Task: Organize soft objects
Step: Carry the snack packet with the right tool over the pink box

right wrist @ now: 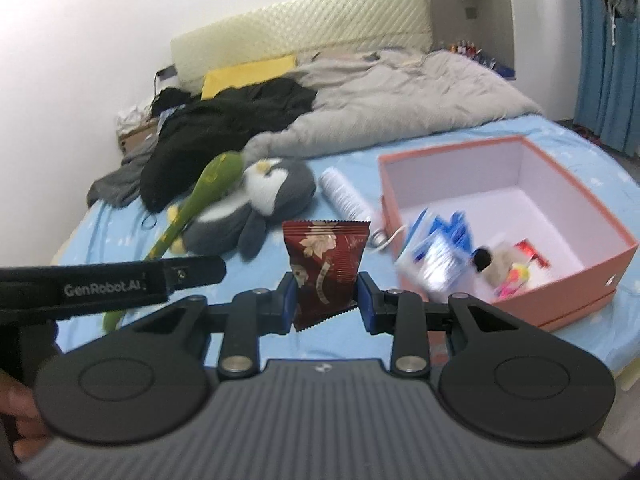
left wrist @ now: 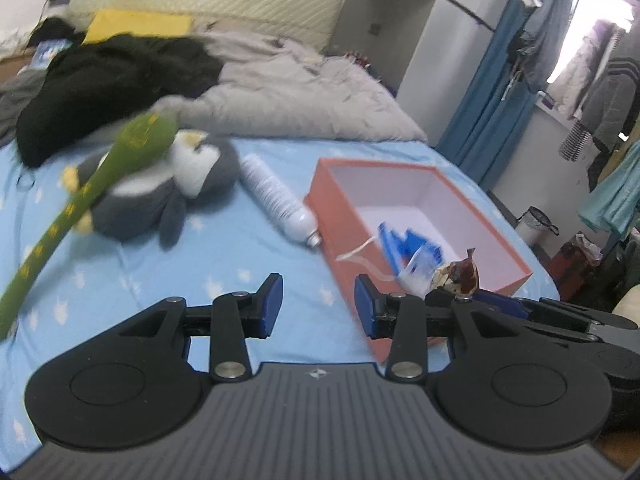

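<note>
We see the bed carrying an open pink box, a grey penguin plush and a white bottle. Our right gripper is clamped on a red snack packet; our left gripper stands apart, empty.

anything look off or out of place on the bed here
The white bottle lies on its side on the sheet beside the pink box, a hard thing among soft ones. The blue-and-white packet leans over the box's near wall, half out. The green plush sprawls across the penguin.
</note>
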{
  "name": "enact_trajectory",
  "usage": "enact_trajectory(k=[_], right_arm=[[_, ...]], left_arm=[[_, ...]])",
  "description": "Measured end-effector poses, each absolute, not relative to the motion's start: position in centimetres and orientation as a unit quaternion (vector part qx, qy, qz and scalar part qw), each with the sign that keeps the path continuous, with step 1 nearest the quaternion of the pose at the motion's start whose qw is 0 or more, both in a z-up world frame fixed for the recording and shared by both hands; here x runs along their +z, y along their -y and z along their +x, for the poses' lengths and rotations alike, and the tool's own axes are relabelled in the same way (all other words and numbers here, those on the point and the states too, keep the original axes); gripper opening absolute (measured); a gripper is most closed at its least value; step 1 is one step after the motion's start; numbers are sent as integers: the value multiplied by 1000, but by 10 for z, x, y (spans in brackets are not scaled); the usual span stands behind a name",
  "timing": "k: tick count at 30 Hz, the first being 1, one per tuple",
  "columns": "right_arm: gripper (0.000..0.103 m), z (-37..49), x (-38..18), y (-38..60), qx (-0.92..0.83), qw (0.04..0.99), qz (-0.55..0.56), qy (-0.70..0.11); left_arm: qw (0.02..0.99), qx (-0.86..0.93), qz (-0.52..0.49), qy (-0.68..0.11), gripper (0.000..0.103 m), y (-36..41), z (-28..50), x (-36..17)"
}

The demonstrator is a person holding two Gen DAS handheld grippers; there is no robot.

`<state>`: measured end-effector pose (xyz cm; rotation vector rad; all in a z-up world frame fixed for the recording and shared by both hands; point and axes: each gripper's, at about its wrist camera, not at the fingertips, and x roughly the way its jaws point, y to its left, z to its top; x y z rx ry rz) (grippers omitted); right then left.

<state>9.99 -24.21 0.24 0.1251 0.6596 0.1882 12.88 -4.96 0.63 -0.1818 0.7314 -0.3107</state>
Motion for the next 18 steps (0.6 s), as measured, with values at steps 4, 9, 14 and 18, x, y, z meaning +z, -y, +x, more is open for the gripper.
enact_trajectory(k=[4, 9, 14, 18], right_arm=[[35, 113, 17, 260, 97, 941, 54, -319], [36, 130, 32, 280, 85, 945, 53, -310], [35, 151, 39, 307, 63, 948, 64, -304], [35, 172, 29, 328, 41, 944, 73, -319]], left_arm=[[922, -167, -73, -343, 45, 69, 144, 27], [920, -185, -68, -339, 45, 90, 168, 42], [914, -198, -63, -348, 45, 108, 195, 41], [906, -209, -61, -362, 45, 123, 222, 28]])
